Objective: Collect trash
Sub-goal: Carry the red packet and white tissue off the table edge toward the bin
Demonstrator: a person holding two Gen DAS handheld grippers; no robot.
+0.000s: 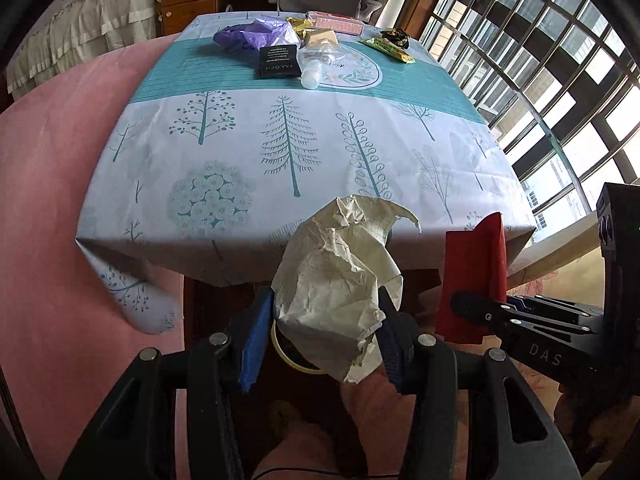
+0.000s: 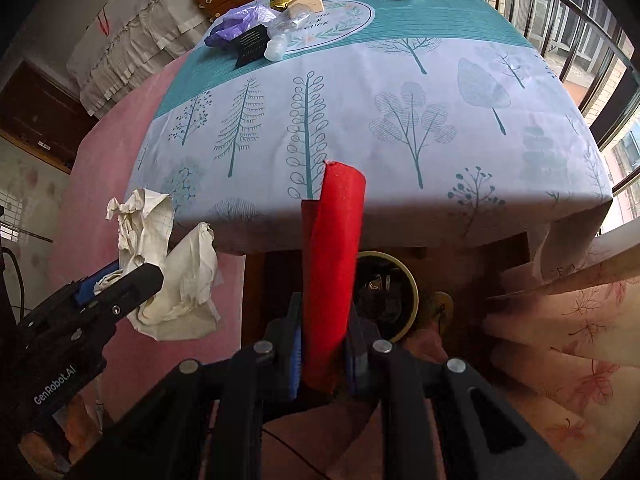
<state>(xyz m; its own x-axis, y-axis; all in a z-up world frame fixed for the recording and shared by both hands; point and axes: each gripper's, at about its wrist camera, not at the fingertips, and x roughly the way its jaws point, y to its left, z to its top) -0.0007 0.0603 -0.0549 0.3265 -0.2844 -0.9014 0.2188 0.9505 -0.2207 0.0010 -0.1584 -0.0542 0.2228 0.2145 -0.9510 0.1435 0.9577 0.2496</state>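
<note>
Trash items held off the table's near edge, above a yellow-rimmed bin (image 2: 394,296) at 6 o'clock, are light and soft: left gripper (image 1: 326,332) clamps crumpled paper (image 1: 340,280) at its lower bulk; right gripper (image 2: 324,356) clamps the red sheet (image 2: 332,248) at its base.

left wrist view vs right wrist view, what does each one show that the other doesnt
Only the left wrist view shows the crumpled paper head-on, clamped in the left gripper.

Only the right wrist view shows most of the bin under the table edge, plus the floral curtain.

Both show the red sheet in the right gripper, the paper, the tablecloth, and the far trash: purple bag, black packet and bottle.
</note>
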